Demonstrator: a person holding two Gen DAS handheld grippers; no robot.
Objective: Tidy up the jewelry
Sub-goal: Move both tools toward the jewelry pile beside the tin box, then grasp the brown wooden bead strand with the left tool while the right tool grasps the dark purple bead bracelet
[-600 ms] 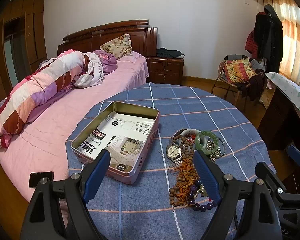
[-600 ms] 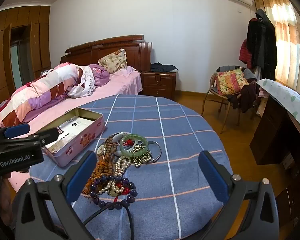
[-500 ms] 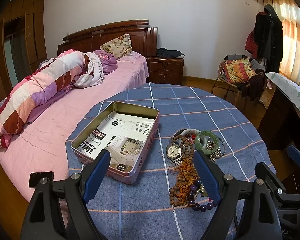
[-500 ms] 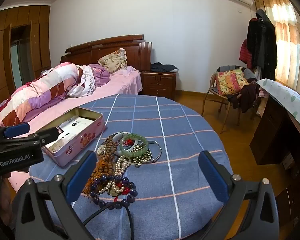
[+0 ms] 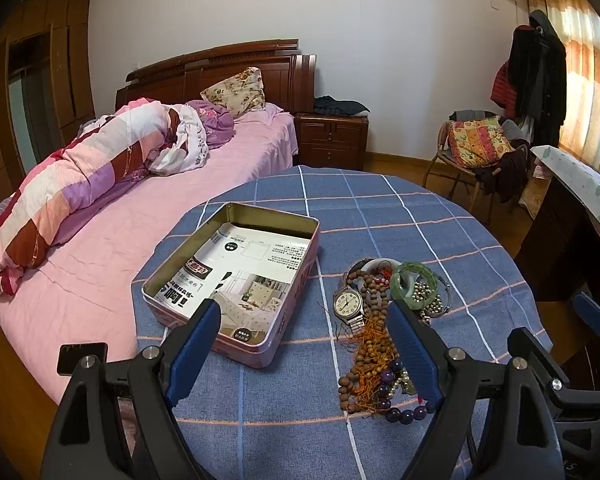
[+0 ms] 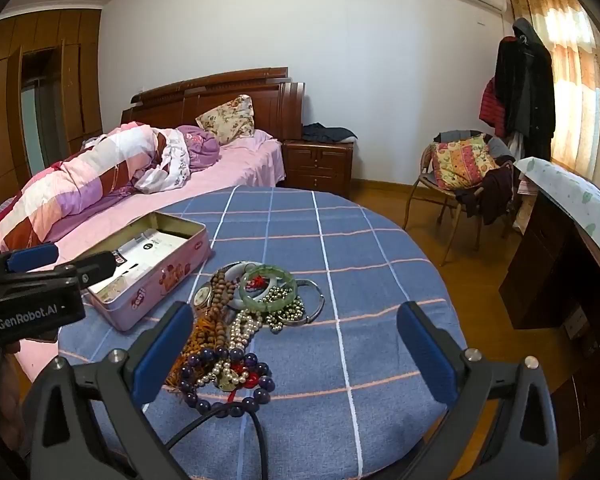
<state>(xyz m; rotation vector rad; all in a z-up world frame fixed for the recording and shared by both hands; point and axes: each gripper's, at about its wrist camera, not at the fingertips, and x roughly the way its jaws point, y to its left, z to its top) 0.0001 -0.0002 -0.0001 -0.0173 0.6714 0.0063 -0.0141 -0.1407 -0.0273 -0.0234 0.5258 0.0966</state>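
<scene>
So here's the setup; a round table under a blue checked cloth [image 5: 380, 216] parked right beside a bed with a pink sheet [image 5: 140, 208]; on the cloth sits an open pink tin [image 5: 236, 280], lid off, with printed paper lying flat inside it. Just beside the tin, on its right in the left wrist view, is the jewelry pile [image 5: 384, 320], all tangled together on the cloth and none of it in the tin; there's a wristwatch [image 5: 347, 304] face up at the pile's tin-side edge, a green bangle [image 5: 414, 282] lying on top at the far end, brown wooden beads [image 5: 368, 344] with orange tassel thread running down the middle, and a string of dark purple beads [image 6: 228, 380] at the near end, with some pearl strands mixed in.

Left gripper [image 5: 304, 340] has its 2 blue pads spread wide with nothing between them; it hovers over the near edge of the table, one pad in front of the tin's near corner, the other in front of the pile. Right gripper [image 6: 296, 344] is just as wide apart and empty too; it hangs above the cloth with the purple beads just ahead of its left pad; no contact with anything that I can see.
</scene>
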